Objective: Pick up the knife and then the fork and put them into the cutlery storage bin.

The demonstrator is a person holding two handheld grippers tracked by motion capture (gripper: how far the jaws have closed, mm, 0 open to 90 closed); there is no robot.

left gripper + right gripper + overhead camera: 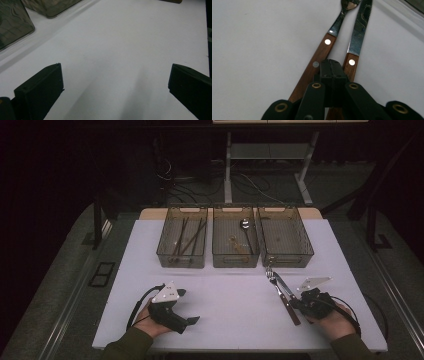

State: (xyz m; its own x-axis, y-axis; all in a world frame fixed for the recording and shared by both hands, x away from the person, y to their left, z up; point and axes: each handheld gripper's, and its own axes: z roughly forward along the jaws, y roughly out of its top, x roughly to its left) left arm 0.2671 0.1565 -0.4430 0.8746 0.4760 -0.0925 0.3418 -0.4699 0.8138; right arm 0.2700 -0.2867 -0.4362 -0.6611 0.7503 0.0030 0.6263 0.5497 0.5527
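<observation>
A wood-handled fork (271,276) and a wood-handled knife (285,292) lie side by side on the white table, just in front of the right bin. My right gripper (296,304) rests at their handle ends, jaws shut together. In the right gripper view the closed tips (332,67) sit over the gap between the fork's handle (319,53) and the knife (358,37); nothing shows between the pads. My left gripper (188,306) lies at the front left of the table, open. Its two jaws (115,80) stand wide apart over bare table.
Three clear bins stand in a row at the back of the white table (230,295): the left (167,256) holds chopsticks, the middle (220,256) a spoon and small items, the right (300,254) looks nearly bare. Two bin corners (15,27) appear in the left gripper view.
</observation>
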